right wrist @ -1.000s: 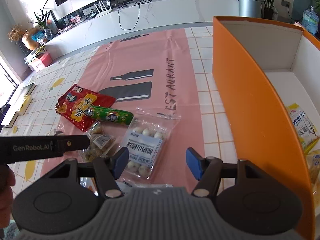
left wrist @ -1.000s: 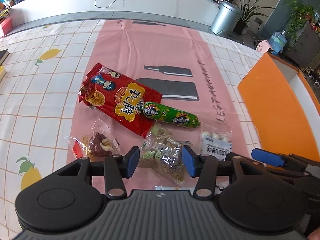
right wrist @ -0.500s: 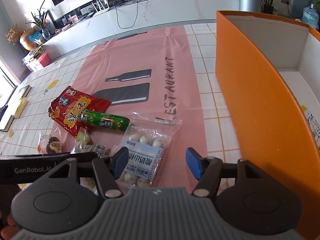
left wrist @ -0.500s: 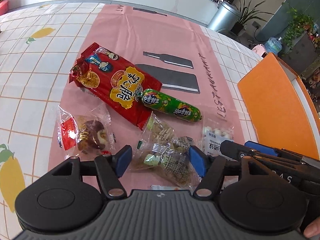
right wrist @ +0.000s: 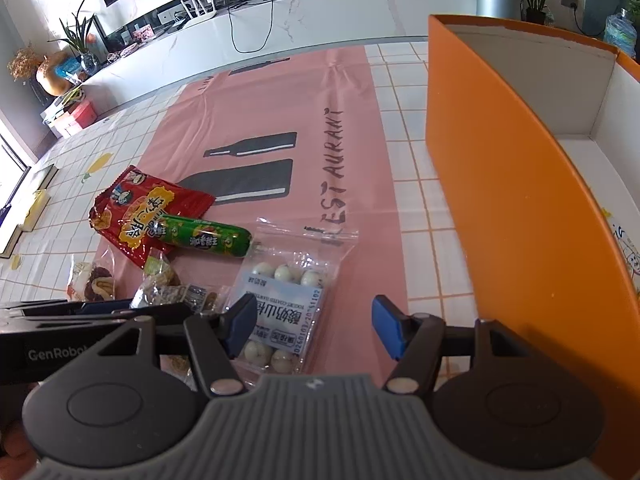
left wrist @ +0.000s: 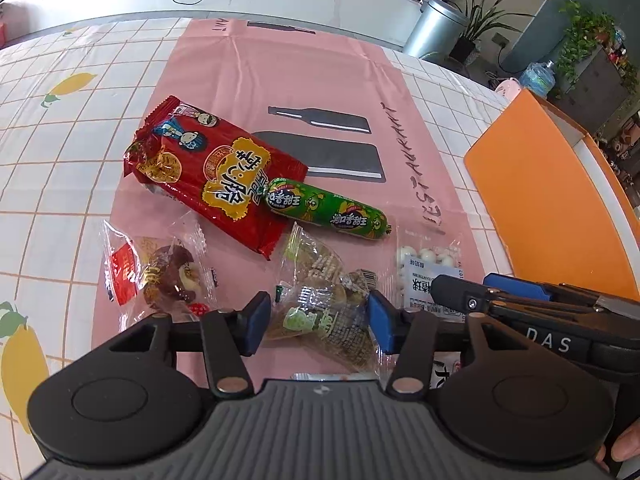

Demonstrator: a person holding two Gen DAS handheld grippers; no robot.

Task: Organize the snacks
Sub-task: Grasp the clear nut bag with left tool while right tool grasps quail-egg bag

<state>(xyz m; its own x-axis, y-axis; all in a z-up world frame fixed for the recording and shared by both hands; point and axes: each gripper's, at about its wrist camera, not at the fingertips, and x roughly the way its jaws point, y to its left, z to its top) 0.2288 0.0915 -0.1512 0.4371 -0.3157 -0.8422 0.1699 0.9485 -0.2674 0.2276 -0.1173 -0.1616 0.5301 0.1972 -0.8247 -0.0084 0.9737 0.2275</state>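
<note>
A pink mat (left wrist: 248, 68) covers the tiled table. Nearest, the left gripper (left wrist: 316, 318) is closing around a clear snack bag (left wrist: 320, 300), while the right gripper (right wrist: 314, 326) hangs half-open over a bag of white balls (right wrist: 288, 292). Beyond lie a green sausage (left wrist: 326, 210), a red packet (left wrist: 212, 172) and an orange box (right wrist: 500, 200).

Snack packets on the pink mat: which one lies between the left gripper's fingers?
The clear packet of green-brown pieces; the left gripper is closing around it.

Both wrist views look down, sharing snacks (left wrist: 320, 304)
</note>
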